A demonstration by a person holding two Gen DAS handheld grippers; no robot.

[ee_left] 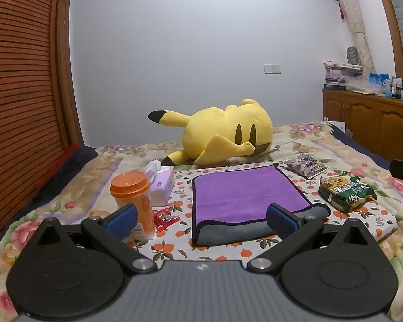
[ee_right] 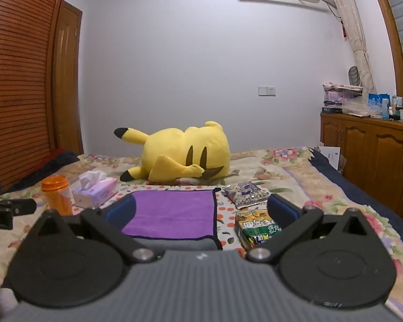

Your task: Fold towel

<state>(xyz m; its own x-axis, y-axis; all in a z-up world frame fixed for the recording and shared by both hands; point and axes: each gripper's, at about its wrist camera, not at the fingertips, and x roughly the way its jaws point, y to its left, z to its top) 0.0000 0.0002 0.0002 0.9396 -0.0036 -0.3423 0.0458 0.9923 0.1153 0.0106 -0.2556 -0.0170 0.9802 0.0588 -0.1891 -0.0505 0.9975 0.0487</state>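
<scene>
The purple towel (ee_left: 244, 196) lies folded on the bed (ee_left: 335, 147), just ahead of both grippers. The left gripper (ee_left: 201, 218) is wide open — it holds nothing. The right gripper (ee_right: 201, 210) is wide open too — the towel shows between its fingers.

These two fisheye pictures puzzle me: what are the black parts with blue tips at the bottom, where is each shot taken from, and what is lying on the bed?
Each picture comes from a camera on a hand-held two-finger gripper, looking forward along its fingers. The blue tips are the finger pads. The left gripper and right gripper are both open and hold nothing. On the bed lies a purple towel with its grey underside showing along the near edge. Left of it stand an orange cup and a tissue box, with a red wrapper nearby. Right of it lie two snack packets. Behind sits a yellow plush toy.
</scene>
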